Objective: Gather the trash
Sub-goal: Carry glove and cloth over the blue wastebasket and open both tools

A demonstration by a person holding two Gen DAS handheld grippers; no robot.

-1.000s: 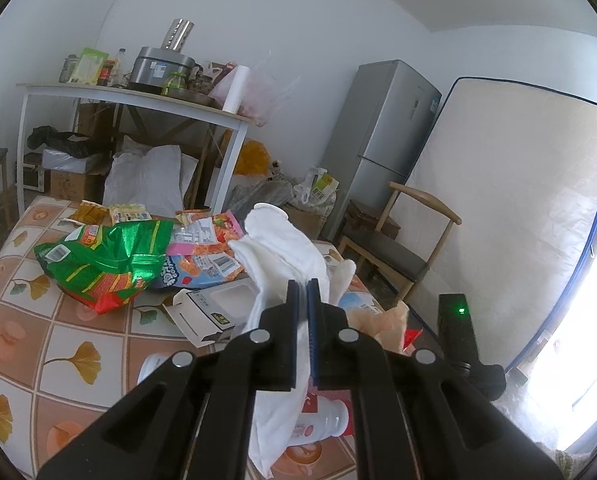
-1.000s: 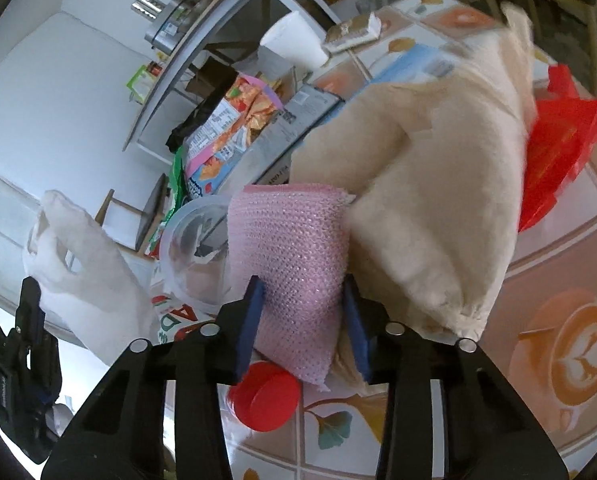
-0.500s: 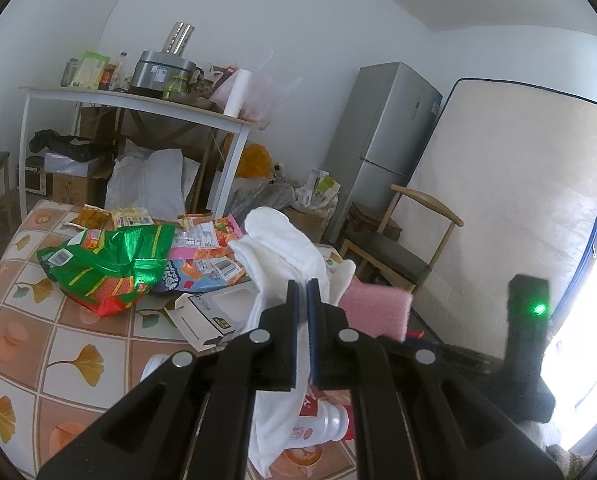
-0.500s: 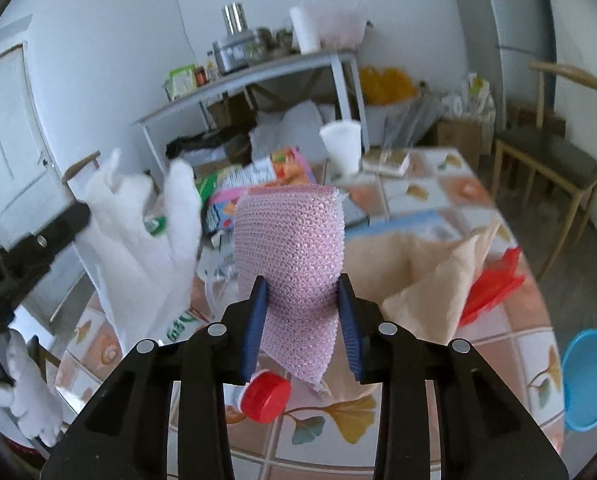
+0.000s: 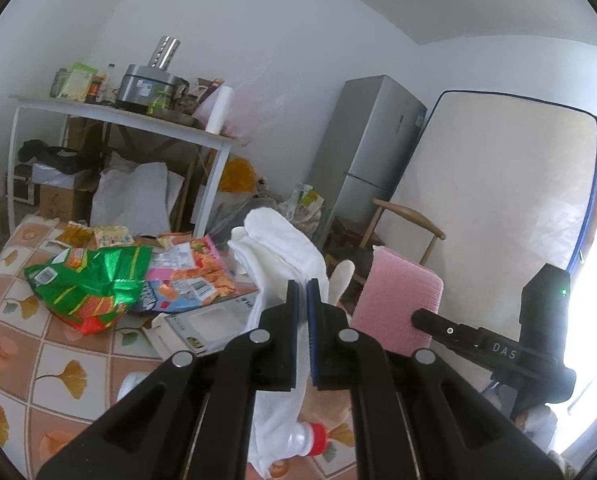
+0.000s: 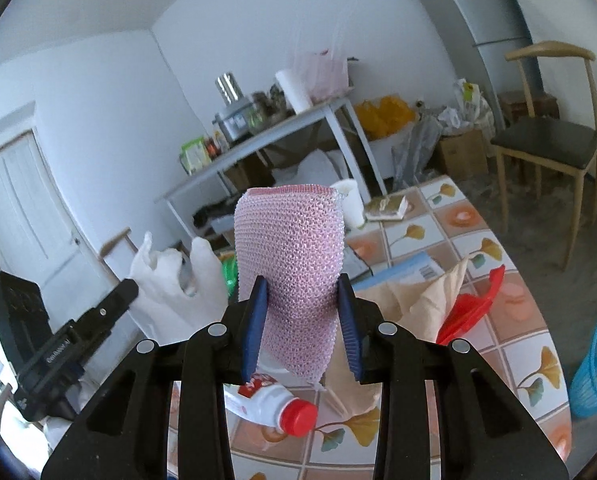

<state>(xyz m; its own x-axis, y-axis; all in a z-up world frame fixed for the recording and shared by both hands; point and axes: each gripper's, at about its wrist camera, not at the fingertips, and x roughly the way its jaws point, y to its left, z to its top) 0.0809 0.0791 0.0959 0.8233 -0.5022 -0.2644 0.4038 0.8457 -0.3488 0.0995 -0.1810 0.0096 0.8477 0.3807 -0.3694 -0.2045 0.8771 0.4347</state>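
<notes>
Left wrist view: left gripper [image 5: 302, 292] clamped on a white plastic bag [image 5: 282, 248], jaws nearly together with the thin film pinched between them, bag lifted above the bench [image 5: 38, 360] and hanging down past the fingers. On the tiled bench top behind: a green snack bag [image 5: 94, 280], an orange and pink wrapper [image 5: 194, 264] just beside it, a flattened white carton [image 5: 202, 320] nearer the camera. Below the bag, a white bottle with a red cap [image 5: 308, 440] lying on its side. To the right, a pink mesh scouring pad [image 5: 398, 300] held up in the air by the other gripper, just beside the bag. Further back, a white side table [image 5: 138, 124] loaded with kitchen things, a grey fridge [image 5: 366, 152], a mattress [image 5: 498, 208] leaning upright against the wall.

Right wrist view: right gripper [image 6: 302, 320] squeezing the pink mesh scouring pad [image 6: 290, 256], blue pads pressed into its two sides, pad standing upright above the bench [image 6: 510, 360]. White plastic bag [image 6: 174, 280] to the left, near the pad. Under the jaws, the red-capped bottle [image 6: 282, 404] on its side; to the right a tan paper bag [image 6: 410, 304] and a red plastic piece [image 6: 470, 308] touching it. A blue basket [image 6: 594, 364] on the floor at the right edge.
</notes>
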